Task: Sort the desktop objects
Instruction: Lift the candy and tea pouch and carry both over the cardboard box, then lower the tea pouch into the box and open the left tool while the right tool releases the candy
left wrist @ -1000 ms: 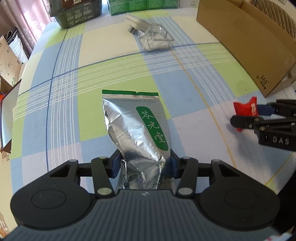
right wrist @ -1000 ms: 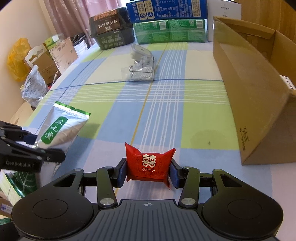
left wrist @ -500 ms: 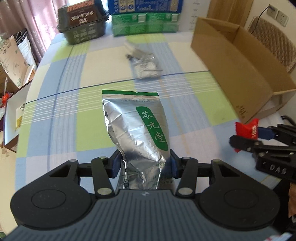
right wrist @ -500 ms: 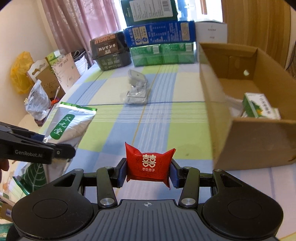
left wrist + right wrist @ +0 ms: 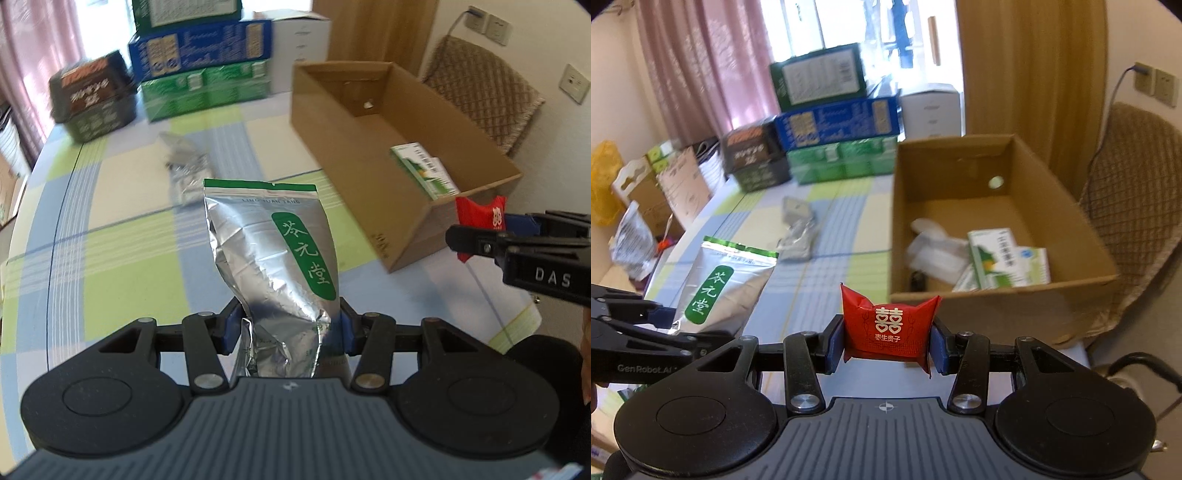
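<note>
My left gripper (image 5: 288, 326) is shut on a silver foil tea pouch (image 5: 273, 251) with a green label, held upright above the checked tablecloth; the pouch also shows in the right wrist view (image 5: 724, 284). My right gripper (image 5: 886, 343) is shut on a small red candy packet (image 5: 888, 326), held in the air near the front wall of an open cardboard box (image 5: 997, 295). The packet also shows in the left wrist view (image 5: 480, 214). The box (image 5: 406, 218) holds green-and-white cartons (image 5: 1004, 262) and white wrapping.
A clear plastic packet (image 5: 798, 236) lies mid-table. Stacked green, blue and black boxes (image 5: 827, 147) stand at the table's far edge. A padded chair (image 5: 1134, 206) stands right of the cardboard box. Bags and cartons (image 5: 635, 206) sit on the floor at left.
Both grippers have risen well above the table with their loads. The views have tilted up, and the box's inside now shows.
</note>
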A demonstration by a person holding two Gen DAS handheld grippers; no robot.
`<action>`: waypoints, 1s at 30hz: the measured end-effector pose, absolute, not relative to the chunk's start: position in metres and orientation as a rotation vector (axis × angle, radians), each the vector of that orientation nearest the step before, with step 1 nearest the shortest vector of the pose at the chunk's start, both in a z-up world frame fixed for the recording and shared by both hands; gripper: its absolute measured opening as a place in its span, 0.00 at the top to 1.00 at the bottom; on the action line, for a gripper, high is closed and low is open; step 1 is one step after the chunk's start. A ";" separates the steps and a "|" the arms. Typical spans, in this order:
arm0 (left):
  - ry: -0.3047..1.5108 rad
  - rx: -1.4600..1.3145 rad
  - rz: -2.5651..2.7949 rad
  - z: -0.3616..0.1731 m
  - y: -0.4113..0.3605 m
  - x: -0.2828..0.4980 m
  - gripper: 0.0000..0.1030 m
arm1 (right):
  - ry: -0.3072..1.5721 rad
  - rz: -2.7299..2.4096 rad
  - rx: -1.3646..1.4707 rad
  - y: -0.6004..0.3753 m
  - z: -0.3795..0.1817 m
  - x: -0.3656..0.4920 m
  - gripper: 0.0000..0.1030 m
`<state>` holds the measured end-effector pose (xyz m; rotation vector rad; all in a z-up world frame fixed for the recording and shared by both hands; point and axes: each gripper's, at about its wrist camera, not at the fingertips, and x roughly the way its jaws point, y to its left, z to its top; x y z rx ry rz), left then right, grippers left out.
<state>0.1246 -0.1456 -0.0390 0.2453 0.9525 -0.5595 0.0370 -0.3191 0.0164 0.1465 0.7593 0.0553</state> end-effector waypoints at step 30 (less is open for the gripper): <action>0.891 0.282 -0.707 0.011 -0.277 0.130 0.56 | 0.720 -0.062 0.167 -0.433 0.050 0.044 0.57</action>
